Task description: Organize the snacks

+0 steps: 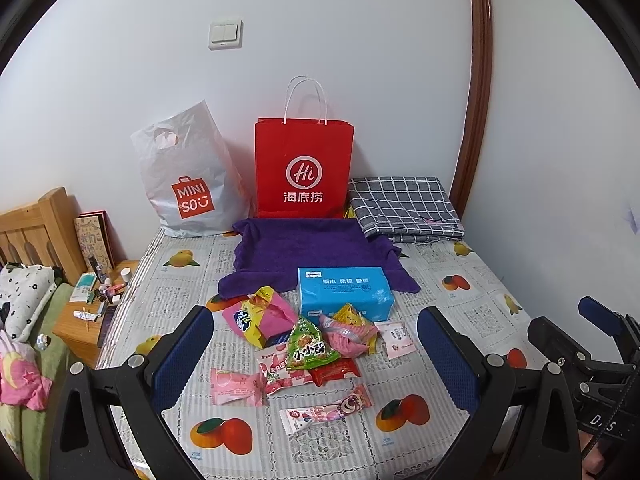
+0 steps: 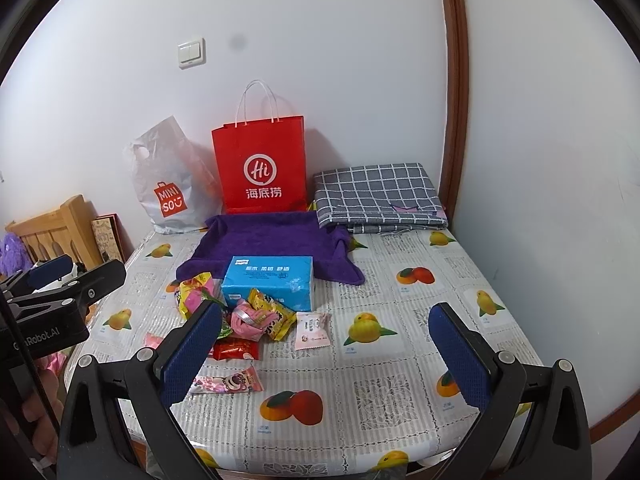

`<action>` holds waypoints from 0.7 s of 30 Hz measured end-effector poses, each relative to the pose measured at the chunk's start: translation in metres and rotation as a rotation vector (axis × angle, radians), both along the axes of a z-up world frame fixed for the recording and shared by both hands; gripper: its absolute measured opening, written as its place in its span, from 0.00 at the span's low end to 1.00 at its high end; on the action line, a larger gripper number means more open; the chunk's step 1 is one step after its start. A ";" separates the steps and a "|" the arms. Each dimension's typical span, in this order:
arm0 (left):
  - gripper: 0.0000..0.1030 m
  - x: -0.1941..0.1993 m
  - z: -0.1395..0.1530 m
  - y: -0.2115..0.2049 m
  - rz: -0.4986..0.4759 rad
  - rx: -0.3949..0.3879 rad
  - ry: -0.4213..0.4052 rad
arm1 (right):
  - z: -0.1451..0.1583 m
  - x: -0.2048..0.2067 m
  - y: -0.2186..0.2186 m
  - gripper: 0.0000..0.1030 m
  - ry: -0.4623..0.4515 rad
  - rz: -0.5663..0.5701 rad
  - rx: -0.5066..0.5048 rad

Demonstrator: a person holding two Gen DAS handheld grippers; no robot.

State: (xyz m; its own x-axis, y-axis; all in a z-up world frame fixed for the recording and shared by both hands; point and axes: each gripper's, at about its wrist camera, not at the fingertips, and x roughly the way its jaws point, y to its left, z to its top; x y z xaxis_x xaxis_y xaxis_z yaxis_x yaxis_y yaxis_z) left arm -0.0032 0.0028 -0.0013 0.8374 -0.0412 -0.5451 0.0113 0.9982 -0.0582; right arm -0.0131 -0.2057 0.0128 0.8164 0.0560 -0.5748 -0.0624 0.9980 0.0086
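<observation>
Left gripper (image 1: 316, 354) low in the frame of its own view, blue-padded fingers (image 1: 180, 352) spread wide apart, nothing between them but air above the snack pile. Right gripper (image 2: 326, 350) likewise at the bottom of its view, fingers (image 2: 460, 352) wide apart and empty, over bare fruit-print tablecloth (image 2: 400, 400).

Snacks heaped at centre of the left view, just below a blue tissue pack (image 1: 344, 294): a green triangular packet (image 1: 312, 346) on top, a pink-and-yellow bag (image 1: 260, 316) to its upper left, a yellow packet (image 1: 352, 316) and a pink zip pouch (image 1: 344, 340) to its right, a red packet (image 1: 336, 372) underneath. Below, a pink round-print sweet (image 1: 236, 386) at lower left and a long pink bear-print wrapper (image 1: 328, 406) lowest of all. A small pale pink sachet (image 1: 398, 336) lying apart at the right of the heap.

Behind the tissue pack, a purple towel (image 1: 312, 248) spread flat. At the wall, upper centre, a red paper bag (image 1: 304, 168) standing upright, a grey plastic bag (image 1: 188, 184) leaning to its left, a folded checked cloth (image 1: 404, 208) to its right.
</observation>
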 end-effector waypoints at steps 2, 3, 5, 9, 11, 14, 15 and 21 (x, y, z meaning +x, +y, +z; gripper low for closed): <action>0.99 -0.002 -0.001 0.000 0.000 -0.001 -0.001 | 0.000 -0.001 0.000 0.99 -0.001 0.001 0.001; 0.99 -0.001 -0.001 0.000 0.000 -0.001 -0.001 | 0.000 -0.002 0.001 0.99 -0.002 0.002 0.001; 0.99 -0.002 -0.001 0.000 0.001 0.000 -0.002 | 0.001 -0.003 0.001 0.99 -0.003 0.003 0.001; 0.99 -0.003 -0.002 0.000 0.001 0.000 -0.002 | 0.001 -0.003 0.002 0.99 -0.003 0.005 0.001; 0.99 -0.003 -0.002 0.000 0.000 -0.001 -0.003 | 0.001 -0.003 0.002 0.99 -0.004 0.005 0.002; 0.99 -0.003 -0.002 -0.001 0.000 0.001 -0.003 | 0.001 -0.003 0.002 0.99 -0.006 0.007 0.003; 0.99 -0.003 -0.002 -0.001 -0.001 0.001 -0.004 | 0.001 -0.003 0.002 0.99 -0.006 0.008 0.003; 0.99 -0.002 -0.006 0.003 -0.004 0.007 -0.001 | 0.000 -0.003 0.005 0.99 -0.006 0.013 0.005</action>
